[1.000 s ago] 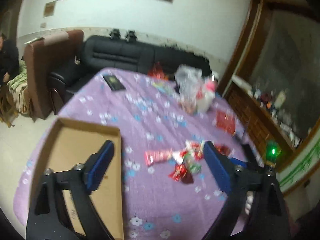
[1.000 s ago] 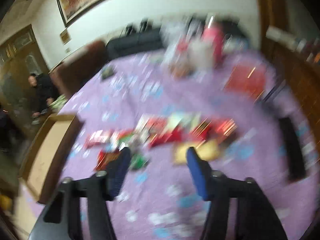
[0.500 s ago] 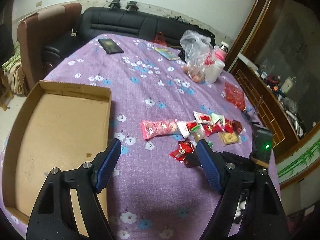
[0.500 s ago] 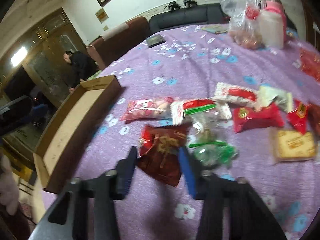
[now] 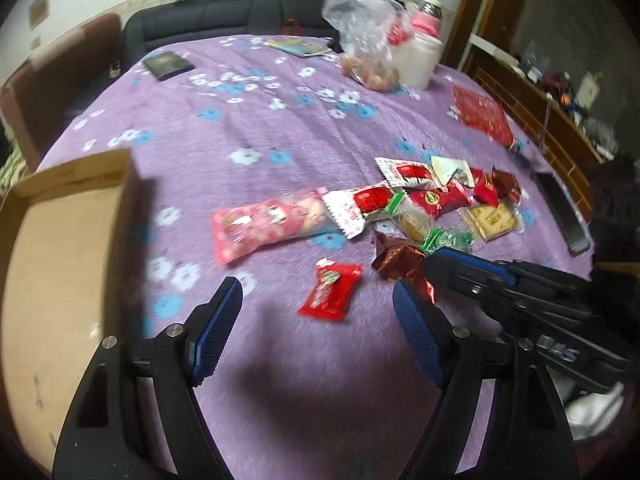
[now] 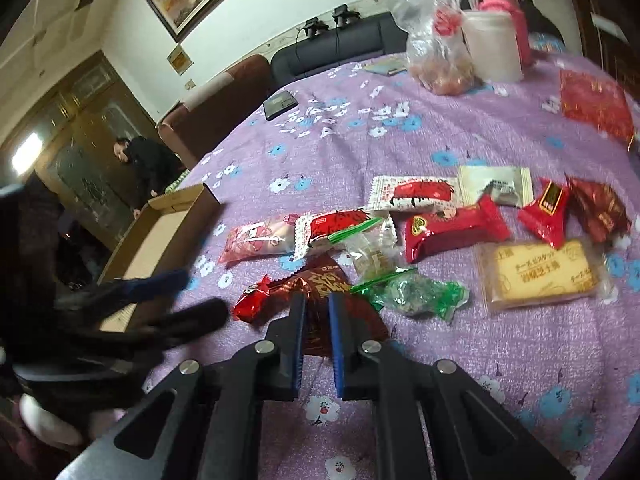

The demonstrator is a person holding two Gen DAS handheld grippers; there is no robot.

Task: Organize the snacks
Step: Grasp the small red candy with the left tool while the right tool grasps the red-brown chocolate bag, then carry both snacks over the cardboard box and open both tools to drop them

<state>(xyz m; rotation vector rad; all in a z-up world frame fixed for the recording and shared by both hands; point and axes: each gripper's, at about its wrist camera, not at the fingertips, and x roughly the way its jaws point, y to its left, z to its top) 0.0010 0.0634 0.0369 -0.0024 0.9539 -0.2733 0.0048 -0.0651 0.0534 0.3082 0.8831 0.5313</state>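
Observation:
Several wrapped snacks lie in a loose pile on the purple flowered tablecloth [image 5: 248, 112]. My right gripper [image 6: 316, 296] is closing its jaws, and its pads pinch the near edge of a dark red foil snack packet [image 6: 324, 280], seen crumpled at that gripper's tips [image 5: 400, 256]. My left gripper [image 5: 316, 286] is open just above the cloth, with a small red candy packet [image 5: 330, 290] lying between its fingertips, untouched. A pink packet [image 5: 268, 224] lies just beyond. The open cardboard box [image 5: 72, 172] stands at the left.
At the far side stand a clear plastic bag [image 5: 364, 40], a white jar [image 5: 416, 60] and a flat black device [image 5: 168, 64]. A flat red packet [image 5: 484, 116] and a black remote [image 5: 564, 216] lie right. A person [image 6: 148, 164] stands beyond the box.
My left gripper sank toward the cloth and now hangs over the small red packet. My right gripper's jaws went from wide to narrow around the dark red packet.

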